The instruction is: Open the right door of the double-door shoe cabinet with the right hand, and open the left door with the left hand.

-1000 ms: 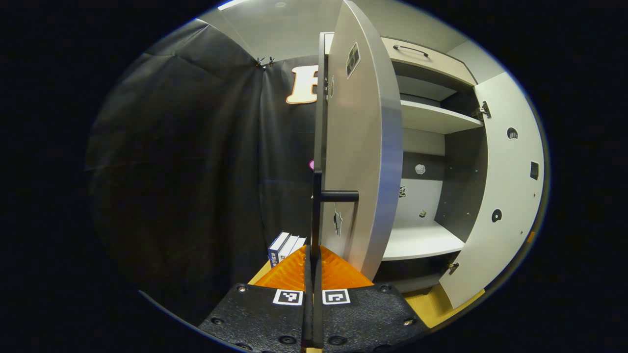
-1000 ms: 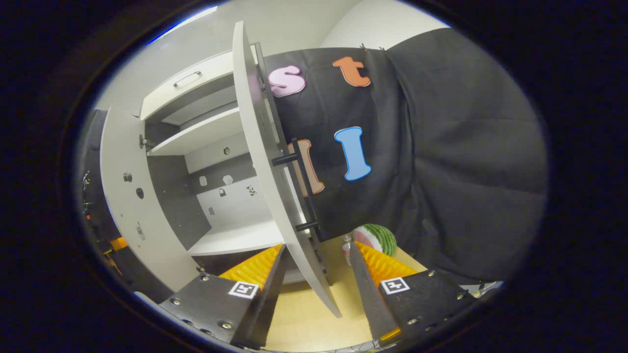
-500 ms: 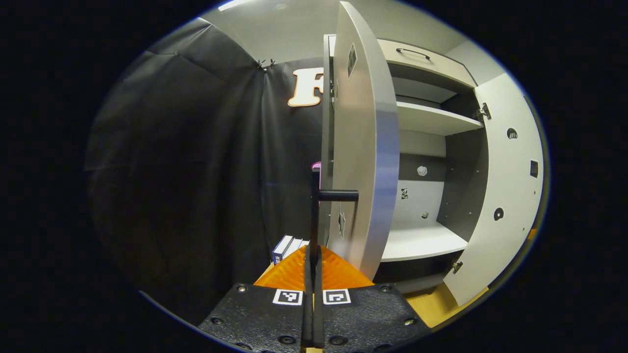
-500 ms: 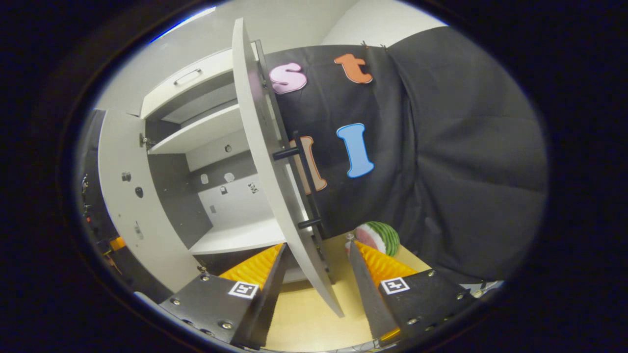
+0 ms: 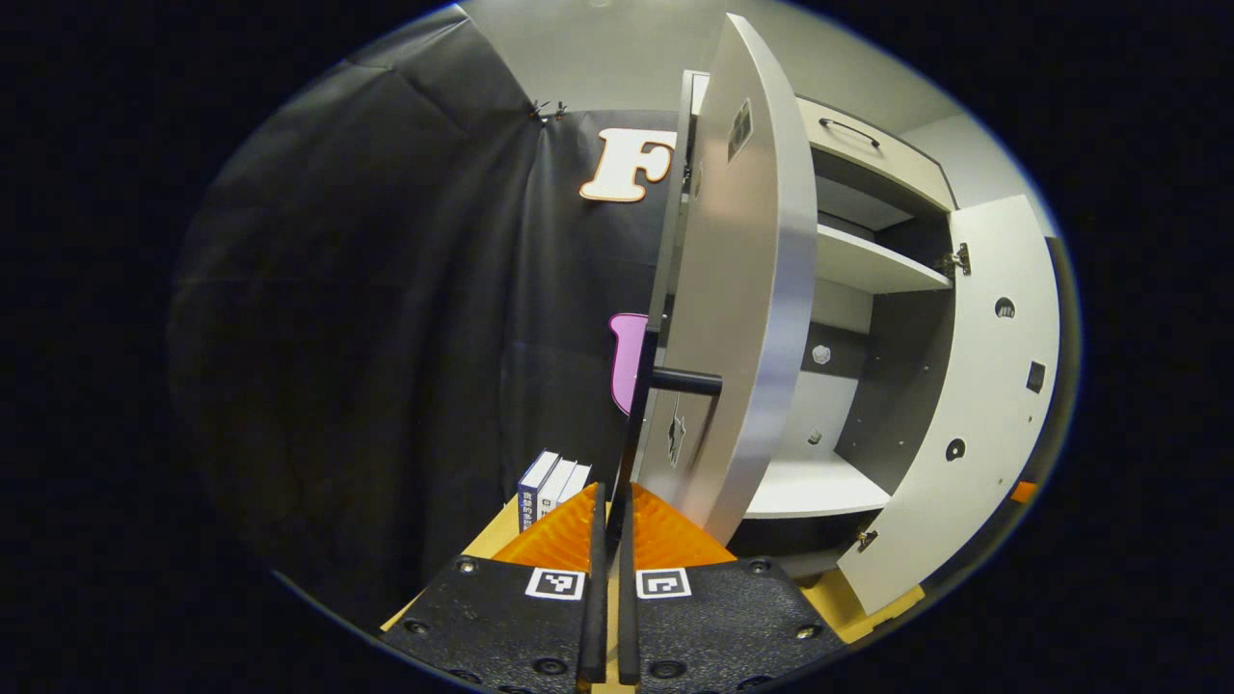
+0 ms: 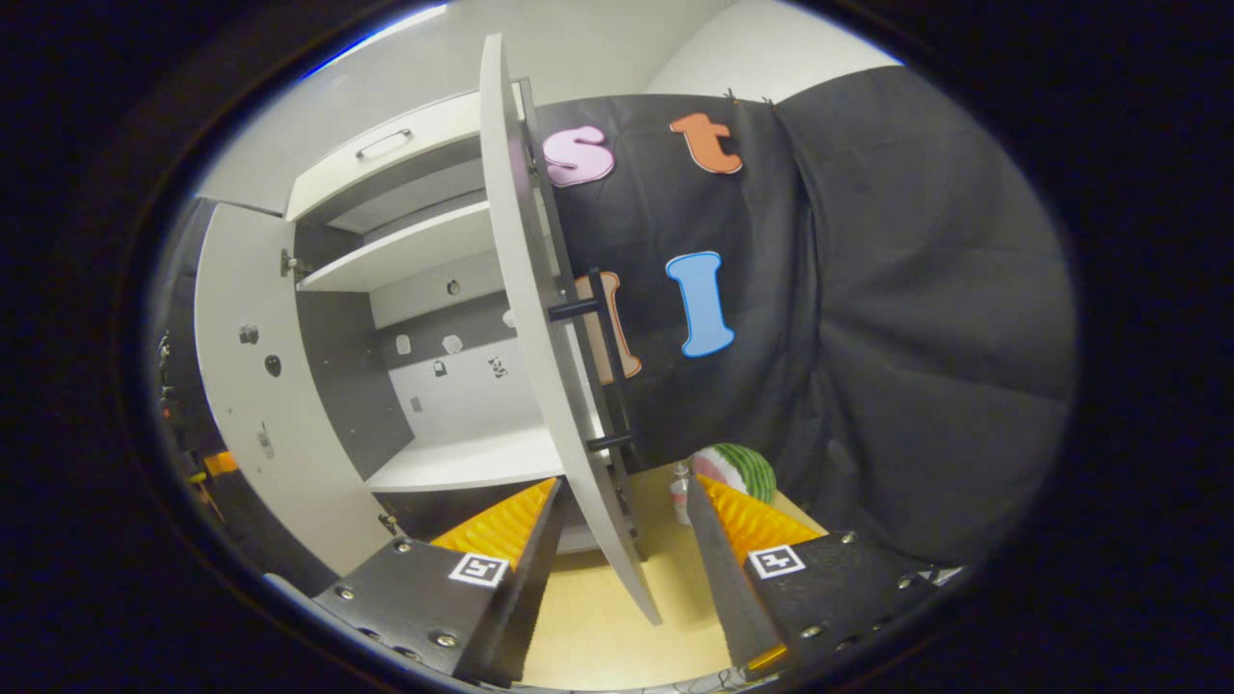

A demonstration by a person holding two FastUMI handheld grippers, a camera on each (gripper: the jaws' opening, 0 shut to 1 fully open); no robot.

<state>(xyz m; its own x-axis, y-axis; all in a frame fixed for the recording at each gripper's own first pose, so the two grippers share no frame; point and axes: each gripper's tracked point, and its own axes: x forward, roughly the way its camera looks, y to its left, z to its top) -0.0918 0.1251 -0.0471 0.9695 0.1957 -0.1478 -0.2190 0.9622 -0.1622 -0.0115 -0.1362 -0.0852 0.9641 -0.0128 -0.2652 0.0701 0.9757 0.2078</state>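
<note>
Straddling right door, jaws apart

Hand-held gripper clamping door handle

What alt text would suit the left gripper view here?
The left gripper, jaws closed on the bar handle, holds the cabinet's left door swung open. Beyond it show pale shelves, the open right door and some books on the floor.

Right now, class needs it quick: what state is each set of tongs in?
Left tongs: closed on the left door's handle.
Right tongs: open, holding nothing, straddling the right door's edge without touching.
</note>
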